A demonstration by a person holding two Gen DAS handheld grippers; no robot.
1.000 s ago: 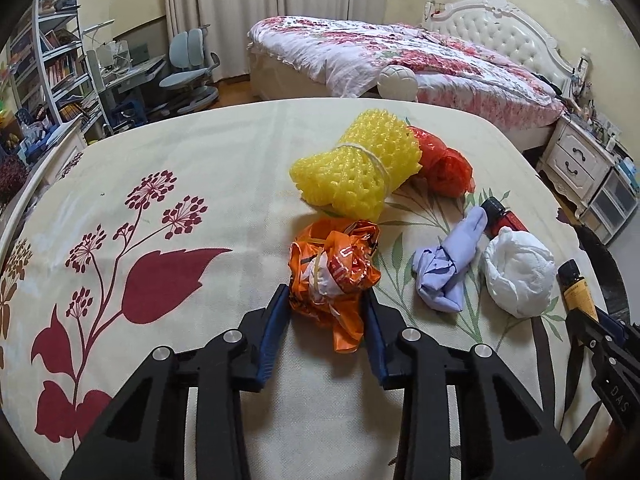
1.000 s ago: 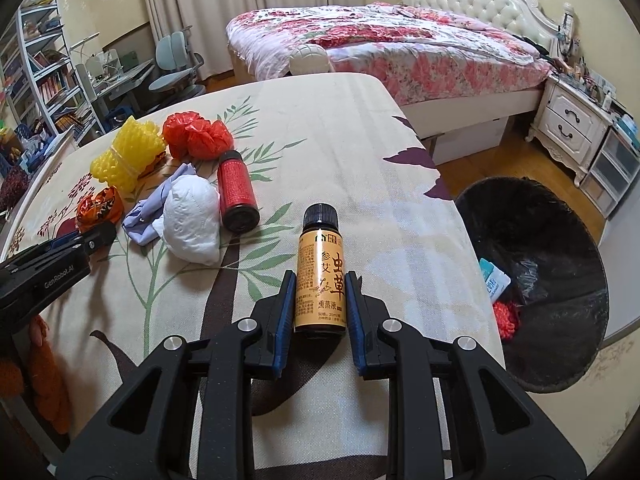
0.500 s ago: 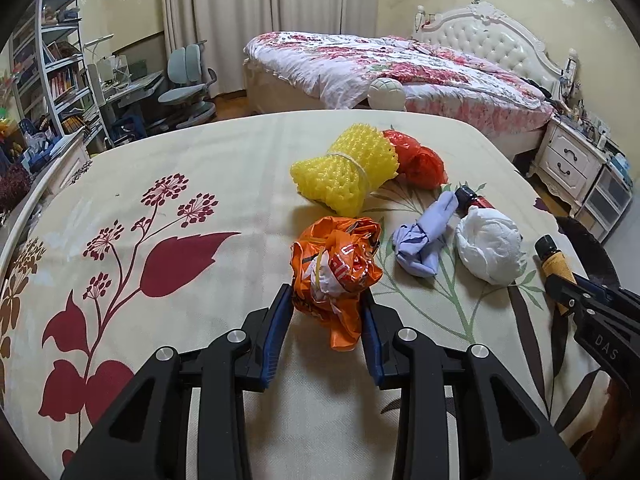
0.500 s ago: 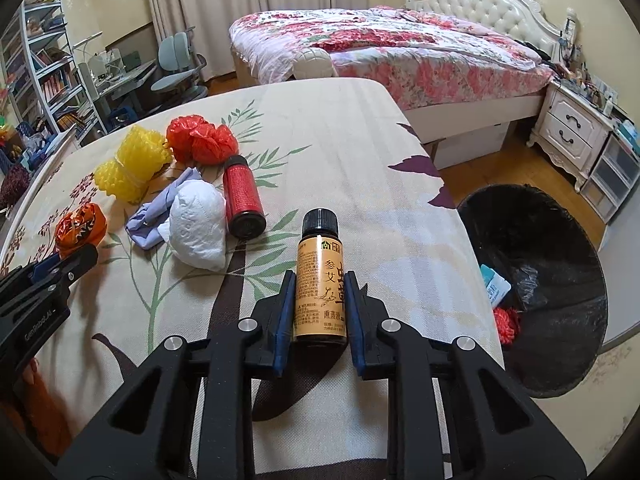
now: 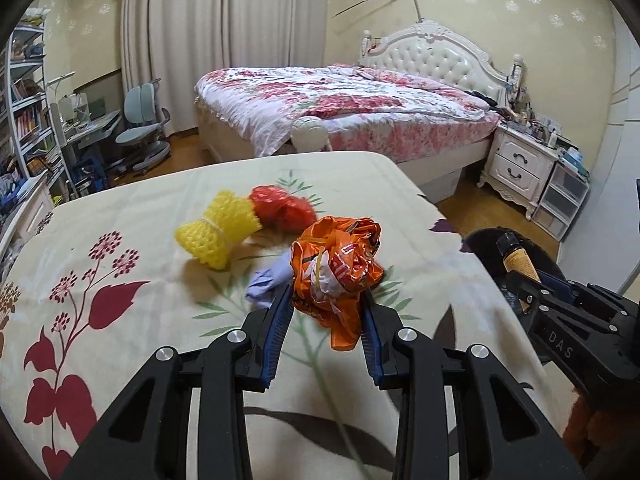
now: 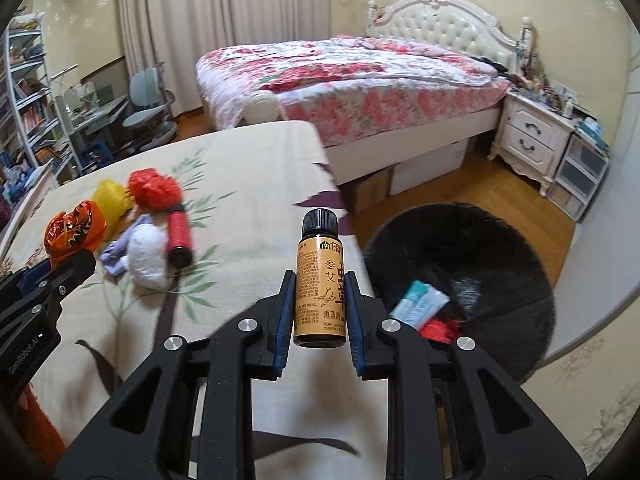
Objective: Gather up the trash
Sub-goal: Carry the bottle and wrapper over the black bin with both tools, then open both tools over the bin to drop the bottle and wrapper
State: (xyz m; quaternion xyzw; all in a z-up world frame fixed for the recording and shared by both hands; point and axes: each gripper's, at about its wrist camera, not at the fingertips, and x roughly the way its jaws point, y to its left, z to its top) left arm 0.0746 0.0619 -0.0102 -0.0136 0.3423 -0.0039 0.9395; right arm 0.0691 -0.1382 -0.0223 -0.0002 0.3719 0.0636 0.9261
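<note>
While the right gripper (image 6: 319,300) clenches the upright amber bottle (image 6: 319,280) just beside the black bin (image 6: 480,248) to its right, the left gripper (image 5: 325,310), jaws grasping the orange wrapper (image 5: 334,270), trails farther off over the bench (image 5: 120,240).

The right gripper (image 6: 320,280) has its jaws clamped on an amber bottle (image 6: 319,288), black cap pointing far. To its right sits a black trash bin (image 6: 480,256). Left, on the floral-cloth bench (image 6: 248,184), lie a red tube (image 6: 179,233) and white wad (image 6: 147,254).
</note>
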